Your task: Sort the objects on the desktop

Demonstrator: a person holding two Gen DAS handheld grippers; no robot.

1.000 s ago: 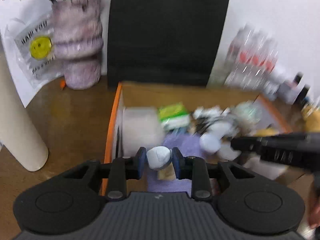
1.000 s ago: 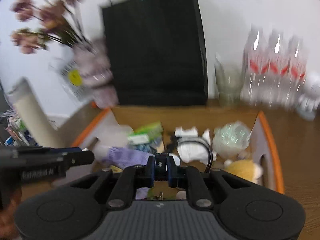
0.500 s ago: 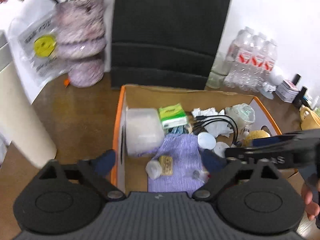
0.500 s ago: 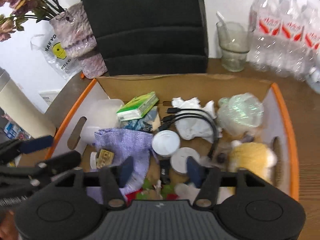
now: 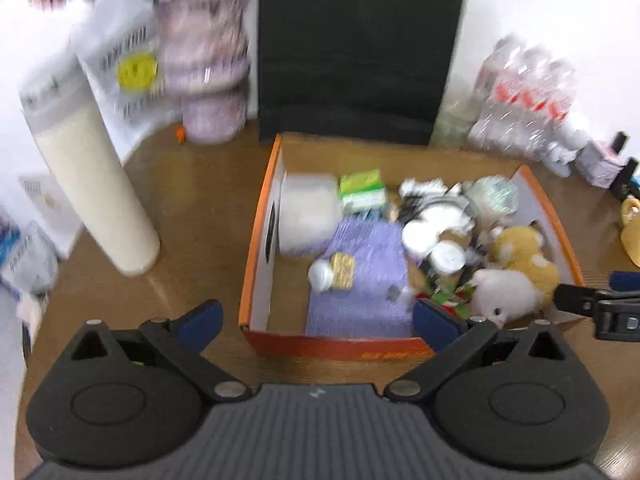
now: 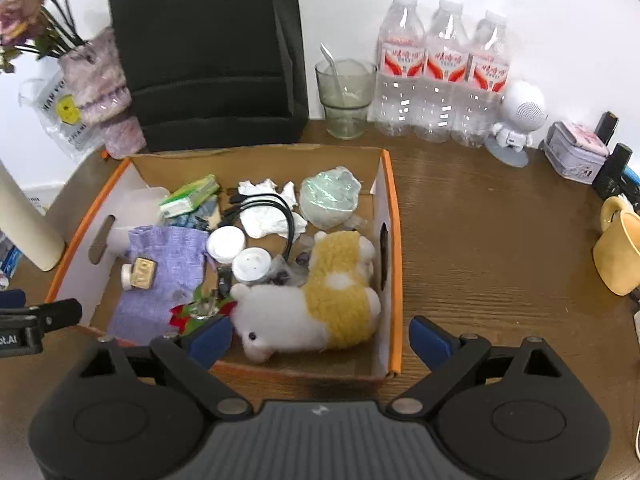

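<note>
An orange-edged cardboard box [image 6: 394,240] [image 5: 256,240] on the wooden desk holds many sorted items: a purple cloth [image 6: 168,276], a small white cap-shaped object [image 5: 320,275] beside a gold tag, a green packet [image 6: 190,196], black cables, white lids and a white and yellow plush toy [image 6: 320,304]. My left gripper [image 5: 318,324] is open and empty, above the box's near edge. My right gripper [image 6: 320,338] is open and empty, above the box's near right corner, over the plush toy.
A black paper bag [image 6: 204,52] stands behind the box. A purple vase [image 6: 102,92], a cream cylinder [image 5: 88,184], a glass [image 6: 346,96], three water bottles [image 6: 442,76], a white robot figure [image 6: 518,120], a tin [image 6: 576,156] and a yellow mug [image 6: 618,252] surround it.
Both grippers opened and pulled back up from the box. The left one let go of the small white object, which now lies on the purple cloth; the right one let go of a small dark object.
</note>
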